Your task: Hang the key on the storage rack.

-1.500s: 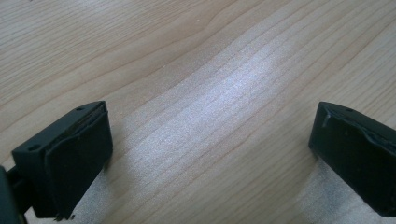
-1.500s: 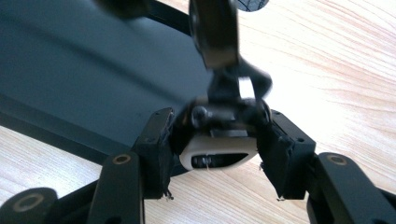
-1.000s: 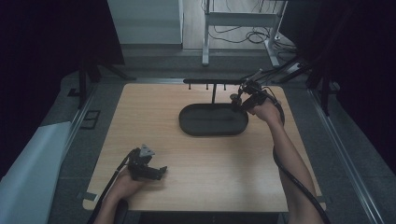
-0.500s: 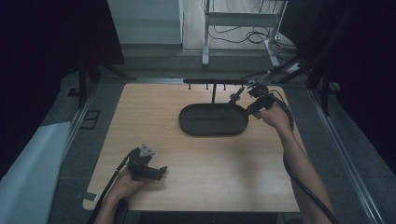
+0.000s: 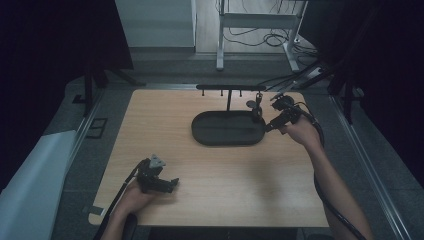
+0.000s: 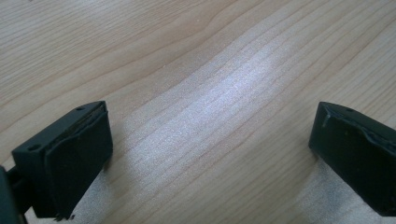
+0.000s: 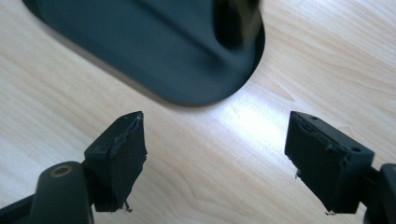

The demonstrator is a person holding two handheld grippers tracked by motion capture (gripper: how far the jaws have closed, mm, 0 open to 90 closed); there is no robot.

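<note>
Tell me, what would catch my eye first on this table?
A dark oval tray lies at the far middle of the wooden table, with a black hook rack rising behind it and something small and dark hanging at its right end. The right gripper hovers open by the tray's right end; the left gripper rests open near the front edge.

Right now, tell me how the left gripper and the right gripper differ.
The left gripper rests low at the table's near edge over bare wood; the right gripper is held at the far side, beside the dark oval tray's end. The right gripper's jaws have just been opening. Both stand open, with nothing between the jaws.
</note>
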